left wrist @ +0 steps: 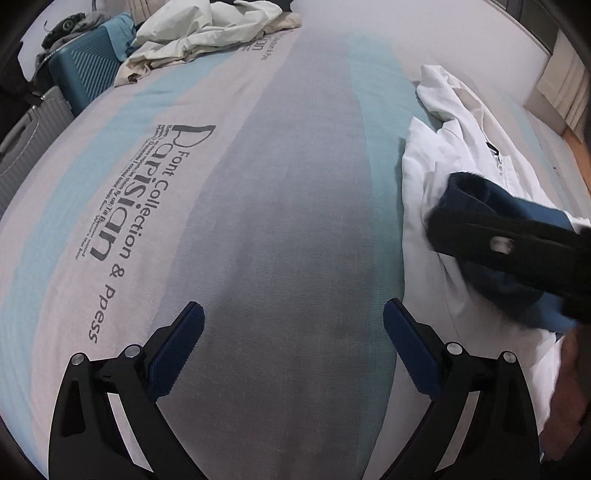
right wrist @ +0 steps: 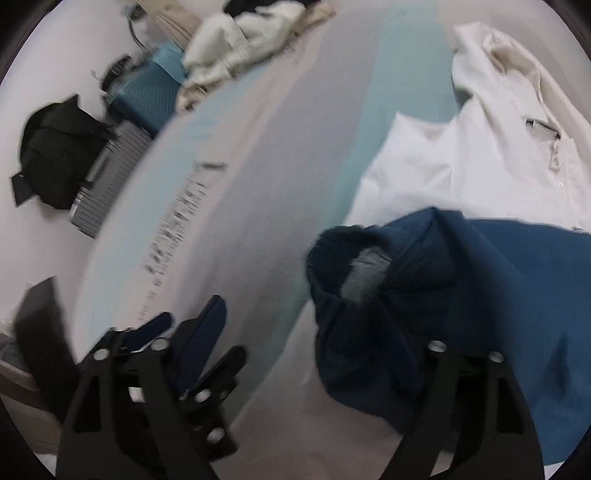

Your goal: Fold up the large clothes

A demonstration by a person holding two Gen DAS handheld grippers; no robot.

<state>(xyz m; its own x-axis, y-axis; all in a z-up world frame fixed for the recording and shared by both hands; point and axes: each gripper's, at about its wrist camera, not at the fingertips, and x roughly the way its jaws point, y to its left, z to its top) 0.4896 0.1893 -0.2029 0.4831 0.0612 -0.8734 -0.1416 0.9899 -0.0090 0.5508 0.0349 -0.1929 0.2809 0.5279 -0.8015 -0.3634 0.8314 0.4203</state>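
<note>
A dark blue garment (right wrist: 461, 280) with a ribbed cuff lies over a white garment (right wrist: 491, 147) on the striped bed sheet (left wrist: 288, 206). My left gripper (left wrist: 293, 325) is open and empty, low over the bare sheet. My right gripper (right wrist: 306, 325) has its jaws wide apart; the blue garment drapes over its right finger (right wrist: 443, 369). The right gripper also shows in the left wrist view (left wrist: 517, 243), lying across the blue garment (left wrist: 498, 210) and the white garment (left wrist: 443, 147). The left gripper shows in the right wrist view (right wrist: 192, 339). The right wrist view is motion-blurred.
A pile of cream and beige clothes (left wrist: 207, 33) lies at the far end of the bed. Off the bed's left side stand a teal suitcase (left wrist: 88, 70), a grey ribbed case (left wrist: 33, 125) and a black bag (right wrist: 55, 155). A wood floor (left wrist: 580, 155) shows at the right.
</note>
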